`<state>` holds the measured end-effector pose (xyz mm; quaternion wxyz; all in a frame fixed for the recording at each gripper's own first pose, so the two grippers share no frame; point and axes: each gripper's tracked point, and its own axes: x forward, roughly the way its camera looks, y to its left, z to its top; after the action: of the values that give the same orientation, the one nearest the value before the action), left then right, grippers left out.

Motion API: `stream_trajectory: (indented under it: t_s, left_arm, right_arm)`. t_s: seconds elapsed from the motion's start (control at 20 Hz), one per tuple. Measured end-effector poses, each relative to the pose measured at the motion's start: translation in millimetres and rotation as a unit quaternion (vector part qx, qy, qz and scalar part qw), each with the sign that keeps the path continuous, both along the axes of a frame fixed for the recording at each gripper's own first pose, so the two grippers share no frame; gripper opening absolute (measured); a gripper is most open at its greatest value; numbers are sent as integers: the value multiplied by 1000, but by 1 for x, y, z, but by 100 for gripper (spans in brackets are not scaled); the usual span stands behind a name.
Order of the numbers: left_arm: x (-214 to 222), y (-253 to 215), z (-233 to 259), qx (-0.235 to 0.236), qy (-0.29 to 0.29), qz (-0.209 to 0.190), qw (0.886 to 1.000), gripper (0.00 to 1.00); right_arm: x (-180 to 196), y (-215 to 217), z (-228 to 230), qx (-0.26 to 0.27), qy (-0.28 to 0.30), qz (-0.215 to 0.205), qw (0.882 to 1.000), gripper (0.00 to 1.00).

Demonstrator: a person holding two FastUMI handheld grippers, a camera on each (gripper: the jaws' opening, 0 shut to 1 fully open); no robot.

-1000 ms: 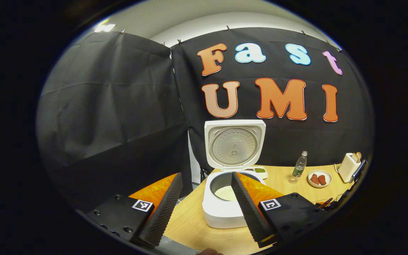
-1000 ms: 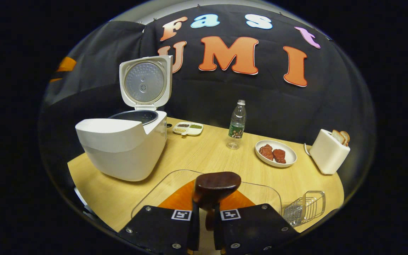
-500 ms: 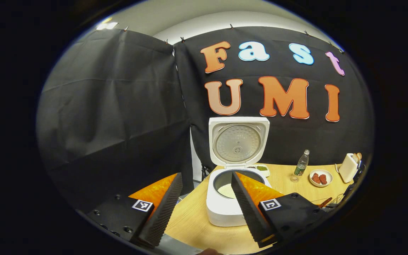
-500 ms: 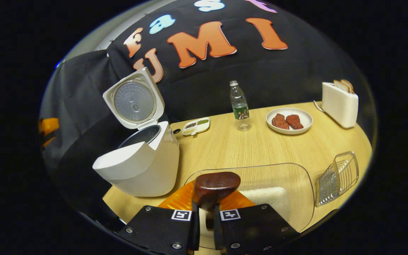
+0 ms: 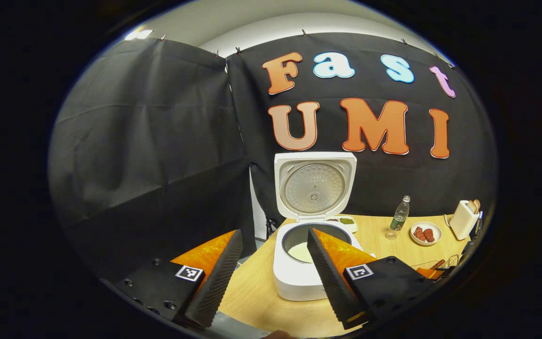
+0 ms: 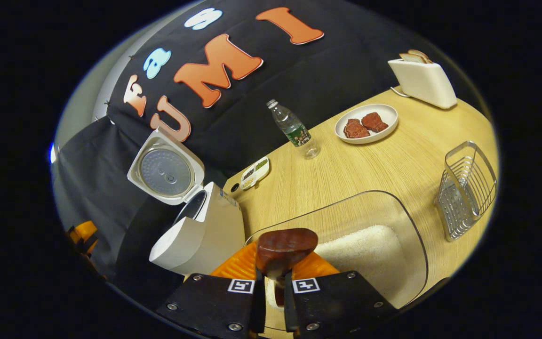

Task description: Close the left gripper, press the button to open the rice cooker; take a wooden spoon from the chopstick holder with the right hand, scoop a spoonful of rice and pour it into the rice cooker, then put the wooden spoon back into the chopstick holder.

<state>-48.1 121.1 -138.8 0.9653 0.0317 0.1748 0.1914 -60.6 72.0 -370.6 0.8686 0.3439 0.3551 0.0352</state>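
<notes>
Tilted hard since a second ago, my right gripper point(image 6: 271, 287) now looks across a counter point(image 6: 393, 165) that slants up to the right, while my left gripper point(image 5: 271, 263) has hardly shifted. Largest on the counter is the rice cooker point(image 5: 306, 263), lid raised upright; the left gripper view looks straight into its pot, where a pale patch of rice lies, while the right gripper view gives its side wall point(image 6: 205, 235) and the lid's inner face. Next, the right gripper view has the clear rice container point(image 6: 370, 245) just ahead of my jaws, white rice heaped inside, and a wire chopstick holder point(image 6: 466, 188) beside it; in the left gripper view that holder is a small glimpse at the counter's right edge. Beyond stand a toaster point(image 6: 421, 80) with bread, a plate of meat point(image 6: 367, 123), a water bottle point(image 6: 294, 129) and a small divided dish point(image 6: 255, 172). My right jaws are clamped narrowly on the wooden spoon point(image 6: 286, 245), its dark bowl over the container. My left jaws stand wide apart, holding nothing.
</notes>
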Motion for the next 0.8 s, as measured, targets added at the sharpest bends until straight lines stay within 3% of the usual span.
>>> stream_trajectory:
  t_s: [0.2, 0.25, 0.35, 0.4, 0.5, 0.8]
  left_arm:
    - [3, -9, -1, 7, 3, -12, 1000, 95]
    - [4, -11, -2, 8, 3, -14, 1000, 90]
    - [4, -13, -1, 7, 2, -15, 1000, 90]
    - [5, -14, 0, 6, 1, -15, 1000, 95]
    - [6, -15, 0, 4, 0, -14, 1000, 89]
    - [7, -23, 0, 0, -3, -16, 1000, 90]
  right_arm:
    - [-2, -13, 1, 46, 5, -23, 999, 15]
    - [0, -17, 2, 54, 4, -30, 998, 15]
    - [1, -30, 6, 61, -1, -40, 997, 15]
    - [2, -36, 8, 66, -4, -46, 997, 10]
    - [4, -50, 15, 80, -9, -58, 995, 15]
    - [12, -81, 34, 140, -27, -103, 984, 15]
